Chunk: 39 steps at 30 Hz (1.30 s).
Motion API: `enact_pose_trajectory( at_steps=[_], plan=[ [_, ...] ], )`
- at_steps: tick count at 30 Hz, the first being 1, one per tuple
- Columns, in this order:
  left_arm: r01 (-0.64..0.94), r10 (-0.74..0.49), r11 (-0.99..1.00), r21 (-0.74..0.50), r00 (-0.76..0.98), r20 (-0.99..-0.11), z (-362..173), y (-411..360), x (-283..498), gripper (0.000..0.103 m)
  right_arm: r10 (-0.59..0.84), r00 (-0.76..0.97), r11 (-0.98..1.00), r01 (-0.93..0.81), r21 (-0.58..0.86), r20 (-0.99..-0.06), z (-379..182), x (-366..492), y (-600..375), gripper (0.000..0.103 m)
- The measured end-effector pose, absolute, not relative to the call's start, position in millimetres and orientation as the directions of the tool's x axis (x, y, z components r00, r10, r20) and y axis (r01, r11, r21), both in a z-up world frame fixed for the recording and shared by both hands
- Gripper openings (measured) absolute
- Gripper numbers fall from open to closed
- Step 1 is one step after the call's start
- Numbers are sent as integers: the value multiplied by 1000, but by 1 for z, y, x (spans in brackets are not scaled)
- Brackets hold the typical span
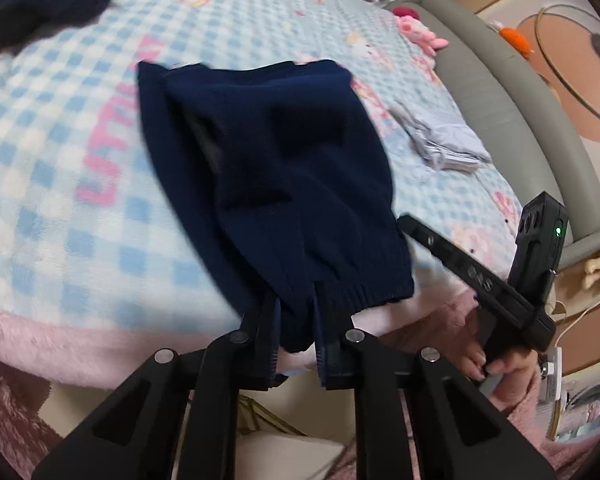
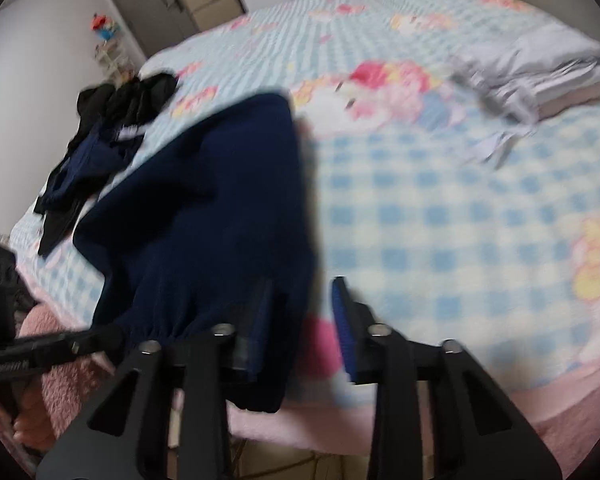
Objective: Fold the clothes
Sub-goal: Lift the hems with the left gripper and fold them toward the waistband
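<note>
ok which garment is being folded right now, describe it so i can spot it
On the blue checked blanket covering the bed, look at the near pink-edged side. The navy knit garment lies there, its ribbed hem toward the left gripper; unlike the dark clothes heap and folded lilac pile, it lies spread out.

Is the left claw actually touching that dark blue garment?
Touching. The left wrist view shows the left claw with the navy garment's ribbed hem pinched between its fingers.

Blur and hidden fingertips
Sweater (image 2: pixel 204 208) covers the right gripper's (image 2: pixel 304 312) left fingertip; bedding beyond the jaws is smeared.
</note>
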<state>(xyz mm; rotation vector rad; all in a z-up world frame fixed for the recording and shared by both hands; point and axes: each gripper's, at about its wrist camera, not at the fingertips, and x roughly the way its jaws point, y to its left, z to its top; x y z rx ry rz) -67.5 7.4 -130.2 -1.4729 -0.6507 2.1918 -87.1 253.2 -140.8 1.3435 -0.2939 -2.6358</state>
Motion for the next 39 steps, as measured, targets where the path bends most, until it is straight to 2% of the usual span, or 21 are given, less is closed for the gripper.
enact_pose_trajectory(
  at_steps=[4, 7, 9, 12, 14, 18, 23, 28, 31, 32, 33, 37, 39],
  plan=[
    [-83, 592, -796, -600, -317, -741, -139, 16, -68, 15, -273, -594, -943, 9, 334, -756, -138, -88, 275, 23],
    [-56, 594, -788, -613, -332, -733, -135, -1, -77, 16, -321, -567, -924, 13, 381, -758, -142, -90, 275, 33],
    [-39, 595, -782, -622, -342, -727, -132, -13, -82, 24, -316, -563, -932, 34, 360, -764, -141, -90, 269, 40],
    [-13, 596, -773, -634, -357, -719, -128, -30, -91, 34, -303, -543, -940, 36, 340, -783, -142, -89, 268, 41],
    [4, 596, -766, -643, -368, -714, -125, -42, -96, 35, -312, -532, -938, 43, 343, -787, -141, -99, 270, 42],
    [43, 595, -744, -666, -409, -692, -120, -65, -112, 35, -334, -551, -934, 87, 346, -764, -123, -130, 267, 59],
    [84, 593, -717, -692, -449, -668, -127, -77, -151, 35, -347, -515, -936, 143, 321, -784, -125, -194, 252, 61],
    [124, 580, -725, -678, -422, -697, -146, -71, -187, 35, -351, -474, -936, 156, 315, -807, -144, -234, 241, 61],
    [135, 569, -740, -659, -396, -721, -156, -67, -194, 29, -393, -452, -918, 150, 366, -801, -157, -244, 243, 61],
    [117, 542, -764, -635, -418, -729, -151, -66, -189, 18, -417, -442, -908, 155, 390, -794, -160, -245, 243, 61],
    [99, 515, -787, -609, -439, -736, -145, -64, -184, 10, -440, -432, -896, 160, 413, -787, -163, -246, 243, 61],
    [69, 394, -855, -514, -558, -730, -118, -67, -161, 6, -501, -445, -862, 186, 471, -742, -160, -243, 245, 61],
    [118, 323, -860, -496, -625, -710, -109, -80, -149, 6, -507, -472, -858, 197, 474, -721, -155, -243, 244, 67]
  ],
)
